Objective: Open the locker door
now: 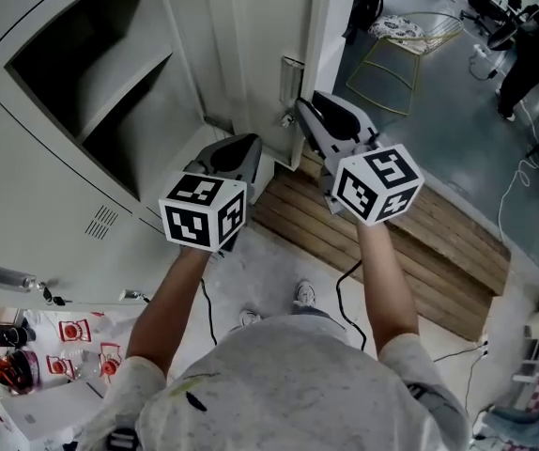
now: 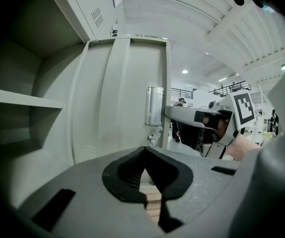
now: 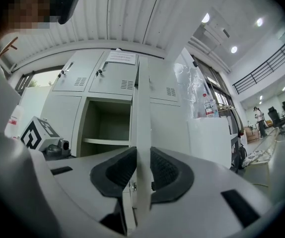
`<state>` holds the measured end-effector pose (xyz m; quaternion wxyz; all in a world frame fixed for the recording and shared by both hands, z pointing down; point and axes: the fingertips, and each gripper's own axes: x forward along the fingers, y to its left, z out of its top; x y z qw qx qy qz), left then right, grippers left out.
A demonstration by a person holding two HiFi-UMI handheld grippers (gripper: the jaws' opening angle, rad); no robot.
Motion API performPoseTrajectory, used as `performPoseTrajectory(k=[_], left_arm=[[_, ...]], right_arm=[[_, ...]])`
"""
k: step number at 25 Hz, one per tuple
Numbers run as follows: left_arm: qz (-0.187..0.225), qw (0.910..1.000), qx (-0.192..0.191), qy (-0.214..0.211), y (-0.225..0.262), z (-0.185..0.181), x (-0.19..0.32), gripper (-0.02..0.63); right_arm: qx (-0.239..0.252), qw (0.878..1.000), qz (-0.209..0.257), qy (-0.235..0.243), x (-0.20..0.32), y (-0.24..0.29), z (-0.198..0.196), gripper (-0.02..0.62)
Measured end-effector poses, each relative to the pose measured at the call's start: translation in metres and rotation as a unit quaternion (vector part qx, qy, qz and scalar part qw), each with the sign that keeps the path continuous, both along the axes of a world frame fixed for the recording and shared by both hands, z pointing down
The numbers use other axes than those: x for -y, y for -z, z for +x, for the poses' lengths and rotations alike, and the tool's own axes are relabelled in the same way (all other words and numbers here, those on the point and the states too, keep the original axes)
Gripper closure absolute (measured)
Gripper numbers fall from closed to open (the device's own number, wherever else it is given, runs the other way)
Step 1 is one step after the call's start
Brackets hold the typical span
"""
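Observation:
The grey locker door point(image 1: 241, 54) stands swung out from its open compartment point(image 1: 91, 83), which holds one shelf point(image 1: 124, 87). My right gripper point(image 1: 300, 113) is shut on the door's free edge, just below the metal latch plate point(image 1: 291, 81). In the right gripper view the door edge point(image 3: 142, 128) runs straight up between the two black pads point(image 3: 168, 170), which press on it. My left gripper point(image 1: 249, 144) hangs beside the door's inner face, shut on nothing and touching nothing. The left gripper view faces the door point(image 2: 117, 98) and its latch plate point(image 2: 154, 105), with the right gripper point(image 2: 175, 114) at the door's edge.
A wooden pallet point(image 1: 382, 242) lies on the floor below the door. More closed lockers point(image 1: 35, 195) flank the open one. A wire-frame chair point(image 1: 396, 59) stands behind the door. Bottles point(image 3: 209, 107) top a white cabinet. Packets and clutter point(image 1: 35, 365) sit at the lower left.

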<state>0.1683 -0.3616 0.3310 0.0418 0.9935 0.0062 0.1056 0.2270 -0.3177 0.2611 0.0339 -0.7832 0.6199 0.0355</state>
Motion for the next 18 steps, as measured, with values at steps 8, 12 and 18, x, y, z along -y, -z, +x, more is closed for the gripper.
performPoseTrajectory(k=[8, 12, 18], left_arm=[[0.001, 0.9998, -0.007, 0.020, 0.006, 0.030, 0.002, 0.600], [0.003, 0.9998, -0.002, 0.022, 0.004, 0.046, 0.001, 0.600], [0.005, 0.9997, 0.001, 0.026, 0.002, 0.061, 0.008, 0.600]], right_arm=[[-0.004, 1.000, 0.000, 0.018, 0.003, 0.000, 0.029, 0.514], [-0.004, 1.000, 0.004, 0.017, 0.004, 0.001, 0.048, 0.514], [-0.003, 1.000, 0.011, 0.017, 0.012, -0.001, 0.066, 0.514]])
